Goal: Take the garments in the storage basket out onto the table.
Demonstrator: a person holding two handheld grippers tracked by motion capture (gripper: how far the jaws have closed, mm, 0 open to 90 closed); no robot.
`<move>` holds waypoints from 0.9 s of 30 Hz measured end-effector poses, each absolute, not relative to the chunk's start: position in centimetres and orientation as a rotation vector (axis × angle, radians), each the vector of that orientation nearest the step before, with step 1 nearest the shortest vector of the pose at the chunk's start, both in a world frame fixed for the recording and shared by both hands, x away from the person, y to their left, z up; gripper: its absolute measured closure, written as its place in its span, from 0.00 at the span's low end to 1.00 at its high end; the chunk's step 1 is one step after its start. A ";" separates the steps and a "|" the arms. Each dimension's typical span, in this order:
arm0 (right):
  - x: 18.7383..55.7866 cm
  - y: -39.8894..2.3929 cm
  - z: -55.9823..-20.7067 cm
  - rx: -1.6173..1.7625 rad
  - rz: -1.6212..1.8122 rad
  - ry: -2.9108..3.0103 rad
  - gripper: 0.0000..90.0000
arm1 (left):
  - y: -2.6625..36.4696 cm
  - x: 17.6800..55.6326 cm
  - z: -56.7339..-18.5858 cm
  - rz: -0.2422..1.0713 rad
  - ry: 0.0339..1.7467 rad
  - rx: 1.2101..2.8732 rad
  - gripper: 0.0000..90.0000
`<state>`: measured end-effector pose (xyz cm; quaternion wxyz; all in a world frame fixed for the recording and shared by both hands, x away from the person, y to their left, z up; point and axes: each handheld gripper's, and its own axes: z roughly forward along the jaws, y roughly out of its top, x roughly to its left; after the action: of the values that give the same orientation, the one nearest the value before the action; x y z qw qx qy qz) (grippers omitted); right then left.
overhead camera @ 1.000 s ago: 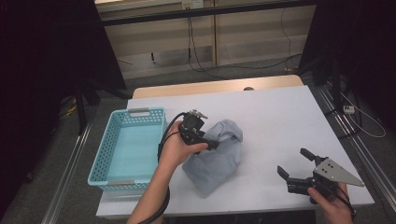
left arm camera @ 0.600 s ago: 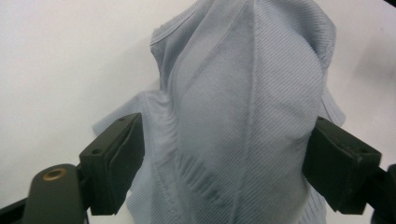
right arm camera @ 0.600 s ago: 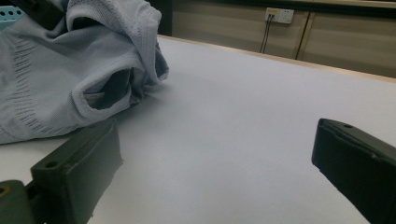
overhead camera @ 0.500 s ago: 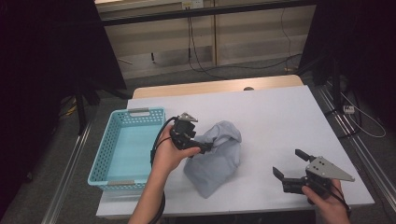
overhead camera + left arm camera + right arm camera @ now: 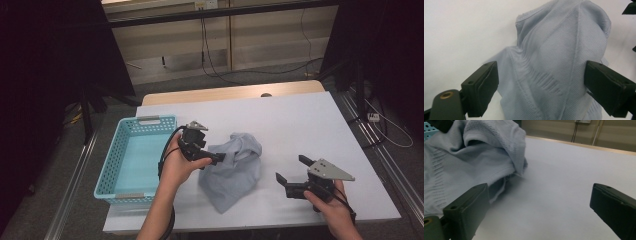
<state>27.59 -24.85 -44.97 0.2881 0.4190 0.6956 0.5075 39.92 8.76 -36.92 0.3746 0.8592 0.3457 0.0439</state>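
Item: pale blue-grey knitted cloth [image 5: 232, 170], one piece, crumpled. Location: near the middle of the white surface [image 5: 300, 120], towards the person's edge, just right of the basket. Condition: bunched into a raised hump at its far end, spreading flatter towards the near edge; ribbed knit and a hemmed edge show in the left gripper view [image 5: 554, 62].

Item: left gripper [image 5: 212, 157], held in the person's left hand [image 5: 177, 167]. Position: at the cloth's left edge, pointing right across it. Fingers: apart, having just been opening; in the left gripper view the cloth lies between the two black fingers [image 5: 482, 87] with fabric reaching towards both pads (whether either pad touches it I cannot tell), and no pinch is seen.

Item: right gripper [image 5: 292, 170], held in the person's right hand [image 5: 332, 207], grey three-cornered plate on top. Position: over bare surface to the right of the cloth, near the front edge, apart from the fabric. Fingers: wide apart, nothing between them; in the right gripper view [image 5: 536, 215] the cloth [image 5: 474, 157] sits ahead and to the left.

Item: light blue plastic basket [image 5: 112, 165], lattice walls. Location: left end of the surface, beside the left hand.
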 end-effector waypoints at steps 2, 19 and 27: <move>28.0 -24.1 -44.9 1.121 1.366 1.866 0.02 | 8.7 39.9 -37.0 0.109 0.889 2.197 0.15; 31.2 -19.3 -45.4 1.183 1.516 2.052 0.39 | 9.4 39.7 -37.1 0.121 0.895 2.163 0.17; 31.8 -19.5 -45.7 1.254 1.546 2.138 0.89 | 9.3 39.7 -37.5 0.109 0.905 2.154 0.17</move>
<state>31.75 -19.50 -45.73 0.1099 0.4266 0.7275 0.5260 39.65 9.35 -37.54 0.3906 0.8478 0.3561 0.0430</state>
